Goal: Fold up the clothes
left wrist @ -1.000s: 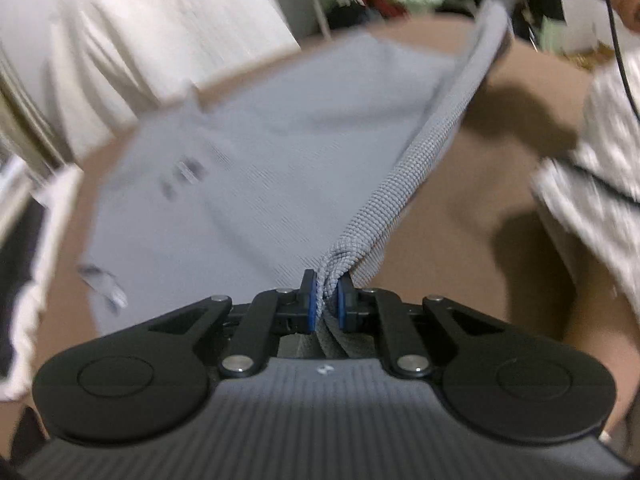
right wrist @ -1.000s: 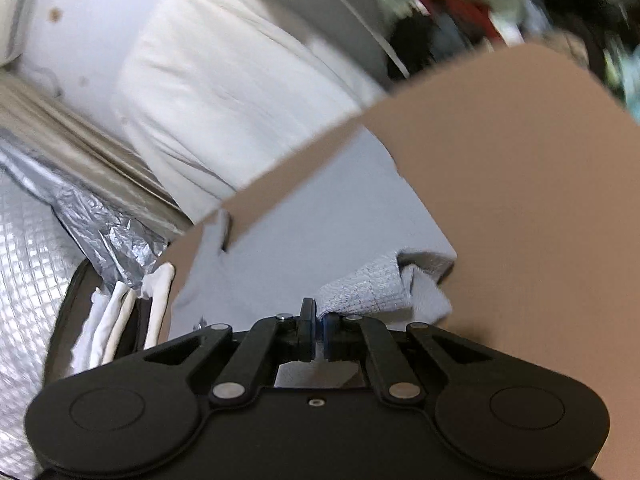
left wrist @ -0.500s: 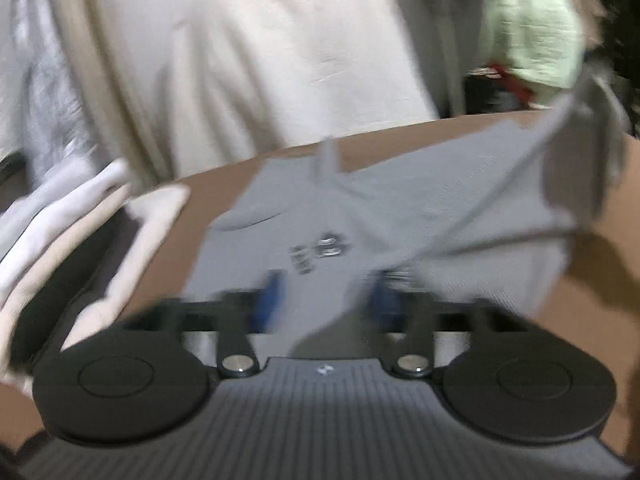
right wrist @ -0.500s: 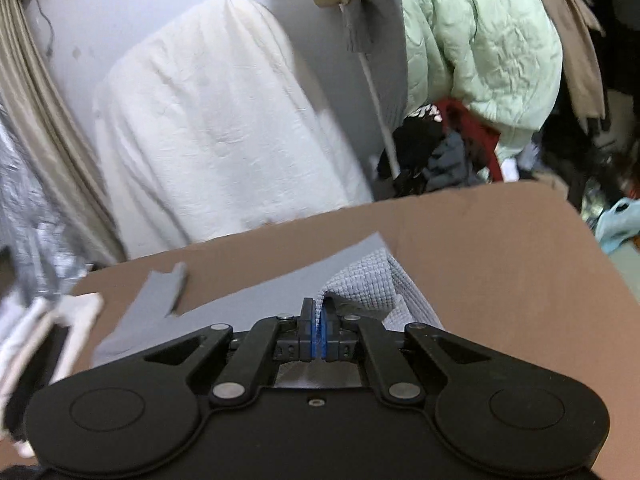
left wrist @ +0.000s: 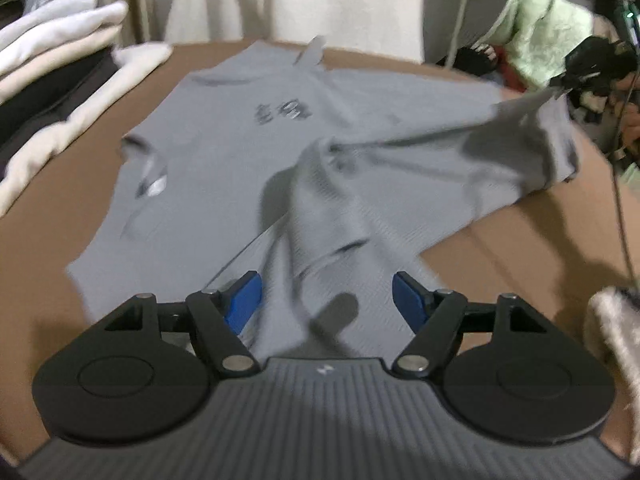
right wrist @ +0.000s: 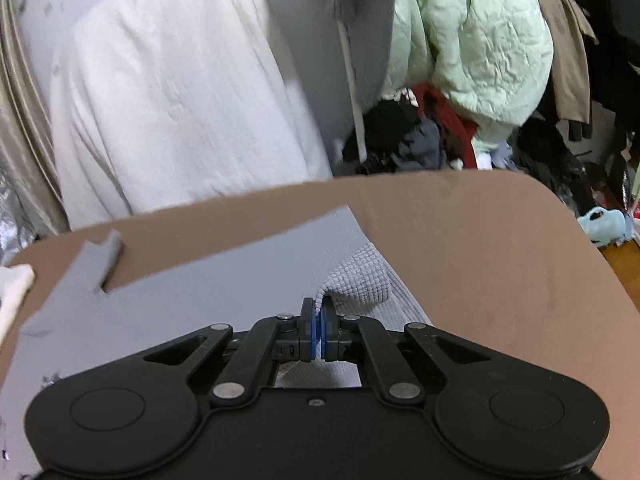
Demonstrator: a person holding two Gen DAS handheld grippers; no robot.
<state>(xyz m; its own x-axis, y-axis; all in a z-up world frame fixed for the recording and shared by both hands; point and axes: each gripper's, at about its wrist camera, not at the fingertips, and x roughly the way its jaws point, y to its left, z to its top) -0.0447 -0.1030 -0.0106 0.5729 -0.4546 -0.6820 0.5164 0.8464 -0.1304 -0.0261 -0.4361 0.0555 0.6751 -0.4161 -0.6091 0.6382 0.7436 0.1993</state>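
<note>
Grey shirt [left wrist: 248,148] spread across the brown table [left wrist: 520,240], one edge folded over and partly airborne. Left gripper [left wrist: 326,300] opening, blue pads wide, cloth sliding loose between them, untouched. Right gripper [right wrist: 319,334] pressed together on a pinch of the waffle-knit hem [right wrist: 356,276]. Likely trouble from here: one-sided tension dragging the whole shirt askew, the dropped side settling in a crumpled ridge. Folded edge too blurred for certainty, perhaps already bunched. Stacked pale clothes [left wrist: 60,68] close at the left, at risk of a snag.
</note>
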